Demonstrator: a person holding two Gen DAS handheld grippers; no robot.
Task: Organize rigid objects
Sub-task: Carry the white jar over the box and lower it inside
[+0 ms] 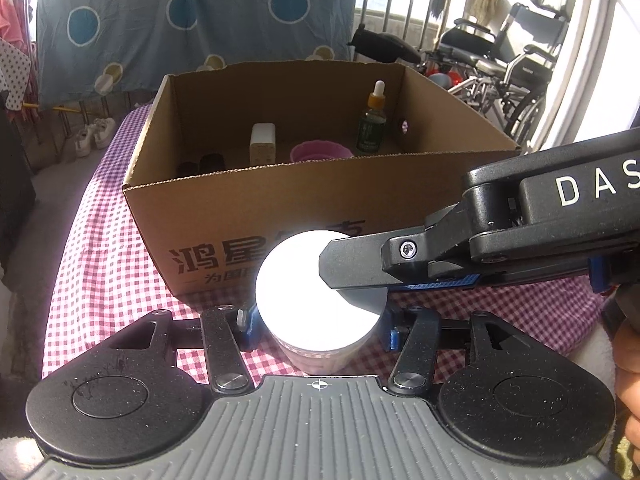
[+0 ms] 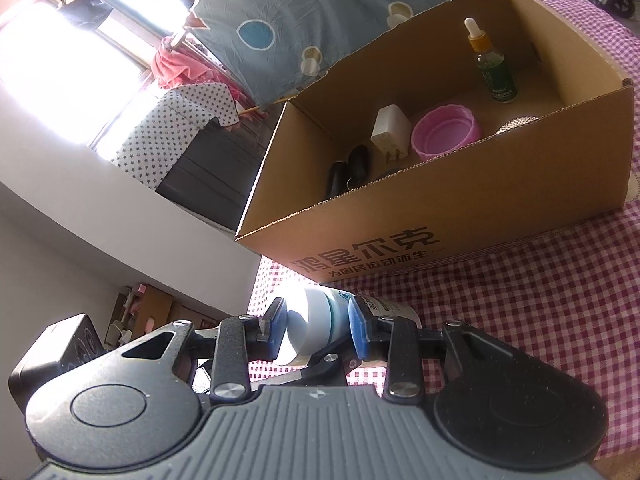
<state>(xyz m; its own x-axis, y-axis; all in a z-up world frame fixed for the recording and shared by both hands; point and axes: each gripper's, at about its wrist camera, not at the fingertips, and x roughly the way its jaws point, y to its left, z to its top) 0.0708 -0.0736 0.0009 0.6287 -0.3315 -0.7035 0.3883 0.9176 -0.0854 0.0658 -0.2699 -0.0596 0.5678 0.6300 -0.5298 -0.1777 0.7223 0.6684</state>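
Observation:
A jar with a bright white lid point(image 1: 304, 292) and a pinkish clear body point(image 1: 320, 360) stands on the checked cloth in front of the cardboard box point(image 1: 256, 208). My left gripper point(image 1: 320, 330) is shut on the jar's body, one blue pad on each side. My right gripper point(image 1: 352, 276) comes in from the right, rolled on its side, at lid height. In the right wrist view its blue pads point(image 2: 358, 330) sit against both sides of the white lid point(image 2: 314, 320), so the right gripper point(image 2: 316, 330) is shut on the lid. The labelled jar body point(image 2: 394, 308) shows beyond it.
The open box point(image 2: 460, 208) holds a green dropper bottle point(image 2: 494, 68), a white charger plug point(image 2: 390, 128), a pink round lid point(image 2: 446, 130) and dark small items point(image 2: 348, 172). A red-checked cloth point(image 2: 540, 320) covers the table. A wheelchair point(image 1: 504, 56) and hanging laundry stand behind.

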